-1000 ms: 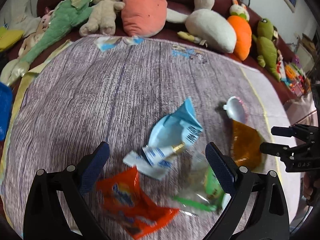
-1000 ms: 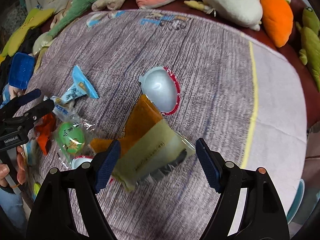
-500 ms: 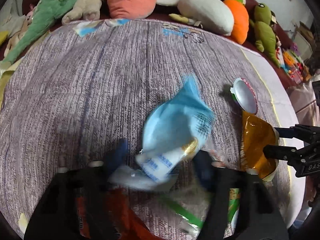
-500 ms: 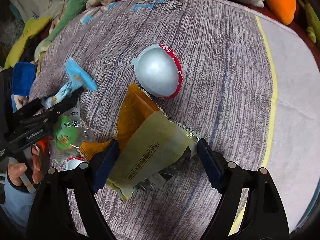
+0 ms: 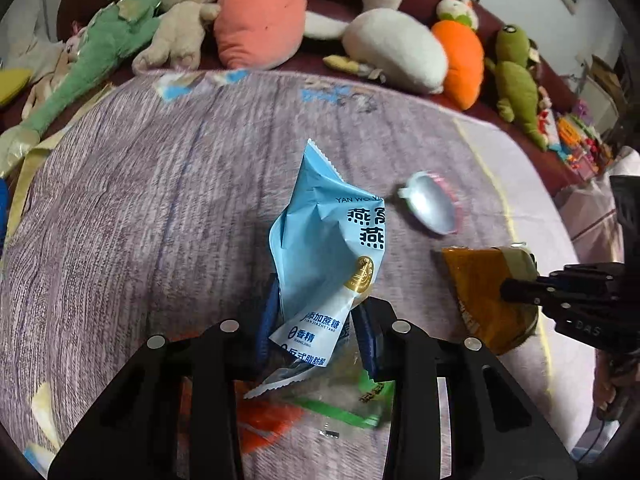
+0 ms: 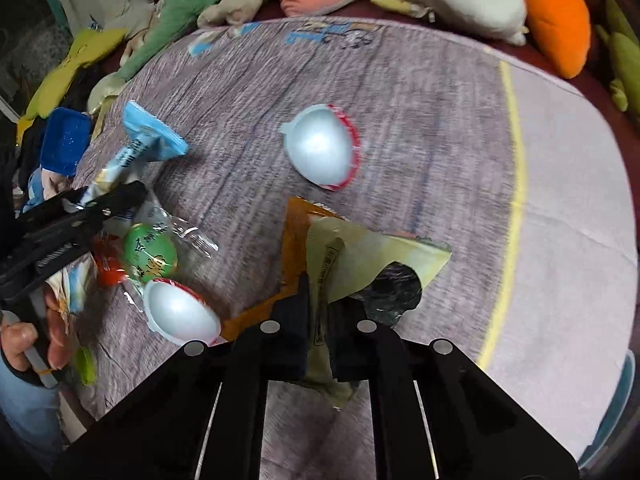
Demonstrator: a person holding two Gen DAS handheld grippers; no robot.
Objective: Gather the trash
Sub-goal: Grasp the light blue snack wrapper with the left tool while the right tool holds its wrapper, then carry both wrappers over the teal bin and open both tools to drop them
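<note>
My left gripper (image 5: 316,324) is shut on a light blue snack wrapper (image 5: 328,240), which stands up from the grey mat (image 5: 160,220); it also shows in the right wrist view (image 6: 148,148). My right gripper (image 6: 324,312) is shut on an orange and olive snack bag (image 6: 360,256), also seen in the left wrist view (image 5: 480,280). Loose trash lies around: a silver foil lid (image 6: 318,146), a second foil lid (image 6: 180,312), a clear wrapper with a green label (image 6: 150,252) and an orange wrapper (image 5: 260,420).
Plush toys line the sofa behind the mat, among them a pink one (image 5: 260,12), a white duck (image 5: 396,48) and an orange carrot (image 5: 456,60). A blue box (image 6: 64,144) sits off the mat's left edge. A yellow stripe (image 6: 516,160) marks the mat's right side.
Both grippers were open above the trash a second ago. The left has closed on the blue wrapper and lifted it upright; the right has closed on the orange and olive bag.
</note>
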